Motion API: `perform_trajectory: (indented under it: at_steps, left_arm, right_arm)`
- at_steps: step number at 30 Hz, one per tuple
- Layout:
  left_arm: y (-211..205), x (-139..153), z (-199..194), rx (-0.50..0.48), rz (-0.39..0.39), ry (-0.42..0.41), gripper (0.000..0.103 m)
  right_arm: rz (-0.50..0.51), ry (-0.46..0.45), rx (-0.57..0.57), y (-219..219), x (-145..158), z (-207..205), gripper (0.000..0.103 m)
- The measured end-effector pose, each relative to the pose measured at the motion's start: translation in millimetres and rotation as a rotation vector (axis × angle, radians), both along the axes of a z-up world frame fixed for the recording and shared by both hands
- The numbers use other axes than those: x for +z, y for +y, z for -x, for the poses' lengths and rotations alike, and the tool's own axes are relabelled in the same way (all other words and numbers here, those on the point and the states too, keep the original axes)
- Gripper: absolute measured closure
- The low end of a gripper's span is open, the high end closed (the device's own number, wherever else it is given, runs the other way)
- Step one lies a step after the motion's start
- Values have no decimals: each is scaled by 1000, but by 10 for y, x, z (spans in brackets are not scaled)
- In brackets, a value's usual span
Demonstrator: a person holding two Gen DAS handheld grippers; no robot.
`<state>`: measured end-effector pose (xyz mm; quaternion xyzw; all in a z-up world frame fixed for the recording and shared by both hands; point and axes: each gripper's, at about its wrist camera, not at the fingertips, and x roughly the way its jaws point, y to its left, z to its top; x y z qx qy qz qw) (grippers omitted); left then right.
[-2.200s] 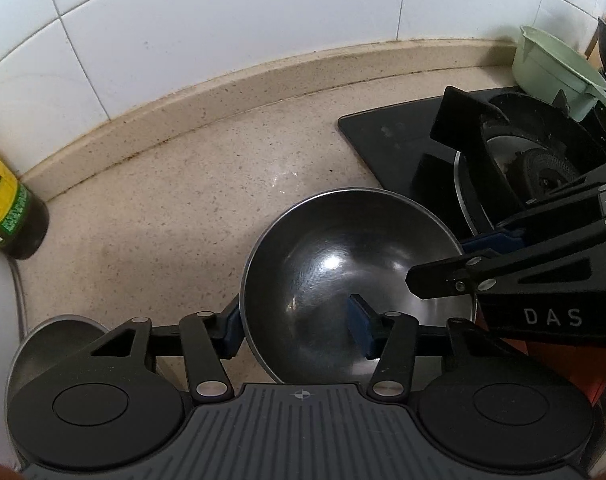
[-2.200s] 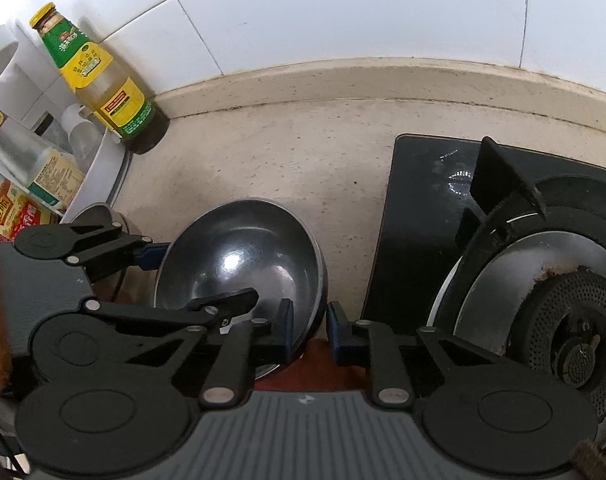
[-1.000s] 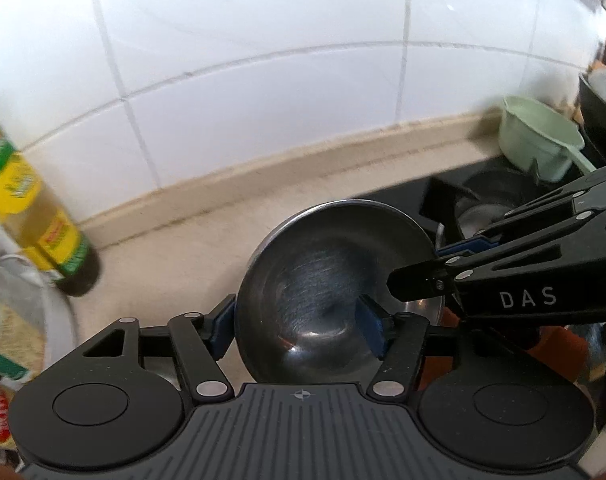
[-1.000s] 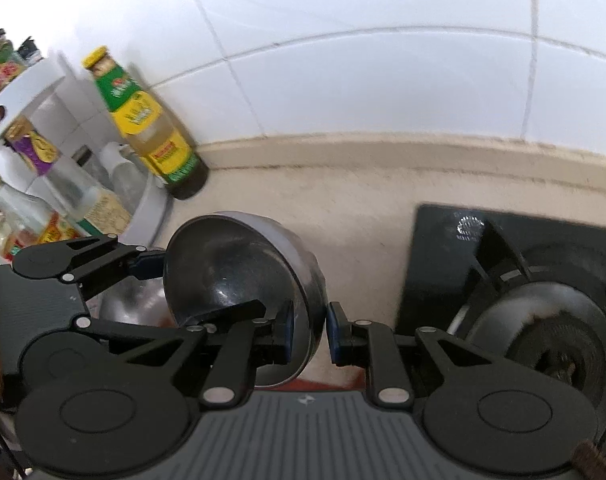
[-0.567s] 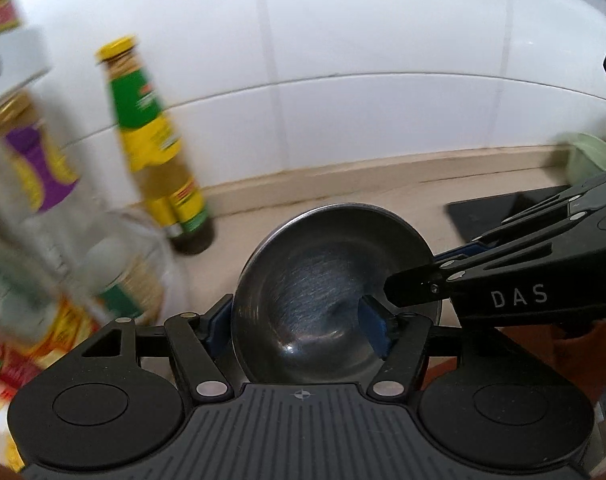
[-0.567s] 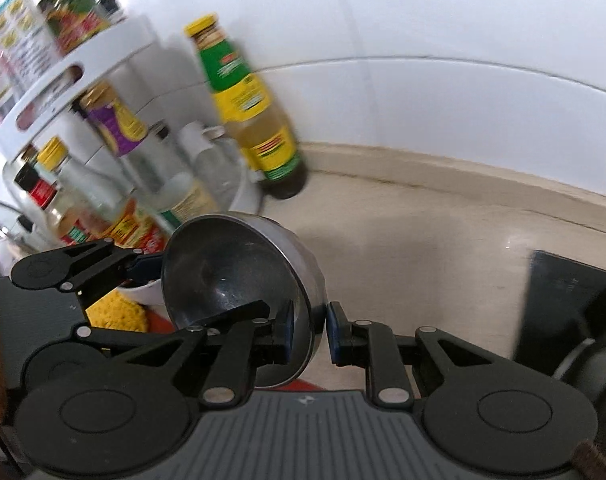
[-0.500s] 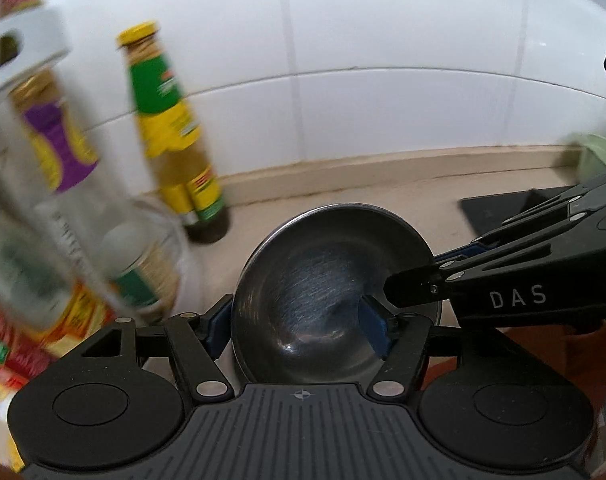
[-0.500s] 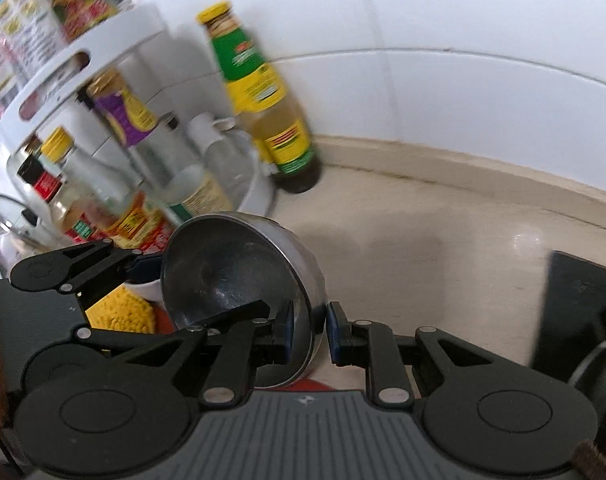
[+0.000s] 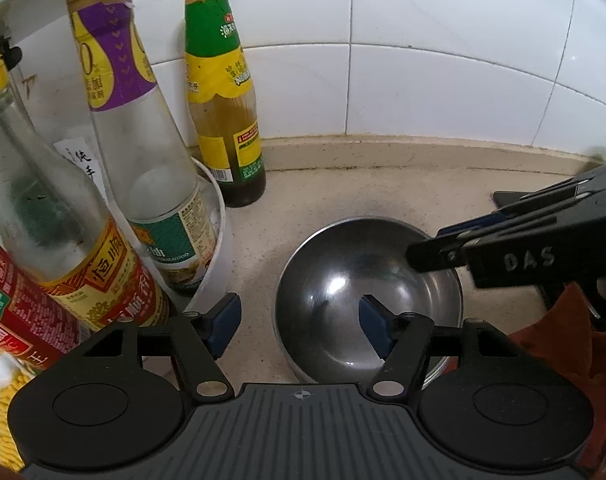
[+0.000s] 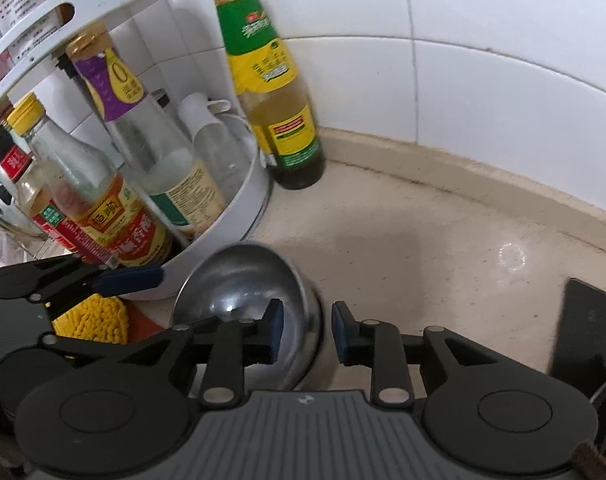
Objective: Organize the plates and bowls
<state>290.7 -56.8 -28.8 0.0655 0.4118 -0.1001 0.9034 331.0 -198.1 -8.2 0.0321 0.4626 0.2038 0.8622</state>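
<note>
A steel bowl (image 9: 367, 280) sits on the beige counter next to the white bottle rack; it also shows in the right wrist view (image 10: 247, 280). My left gripper (image 9: 299, 324) is open, its jaws straddling the bowl's left rim without touching it. My right gripper (image 10: 303, 332) is open, its jaws standing on either side of the bowl's right wall with gaps. The right gripper's fingers (image 9: 503, 240) reach over the bowl's right rim in the left wrist view.
A white round rack (image 10: 239, 200) with several sauce bottles stands at the left. A green-labelled bottle (image 9: 223, 120) stands by the tiled wall. A yellow cloth (image 10: 95, 320) lies near the rack. The black stove's edge (image 10: 583, 320) is at the right.
Both grippers carried the bowl left from the stove to the bottle rack and set it on the counter. Both jaws have opened and let go of the bowl.
</note>
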Motion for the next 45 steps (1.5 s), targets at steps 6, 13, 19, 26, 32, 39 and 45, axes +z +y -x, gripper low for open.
perform_trajectory:
  at_steps: [6, 13, 19, 26, 32, 39, 45]
  left_arm:
    - [53, 28, 113, -28, 38, -3, 26]
    - [91, -37, 350, -37, 80, 9, 22]
    - [14, -203, 361, -42, 82, 41, 22]
    - [-41, -158, 489, -70, 84, 33, 20]
    - [-163, -140, 563, -117, 60, 12, 17]
    - [-192, -289, 599, -168, 20, 28, 17]
    - [-177, -407, 562, -198, 27, 50, 17]
  right_arm:
    - [-28, 9, -16, -148, -15, 17, 74]
    - [-54, 14, -24, -153, -122, -3, 74]
    - [-46, 56, 17, -76, -367, 92, 74]
    - [-61, 47, 20, -95, -297, 125, 74]
    - [-81, 32, 37, -130, -125, 93, 72]
    - [-114, 75, 45, -128, -191, 25, 63]
    - [-121, 101, 47, -95, -272, -48, 56]
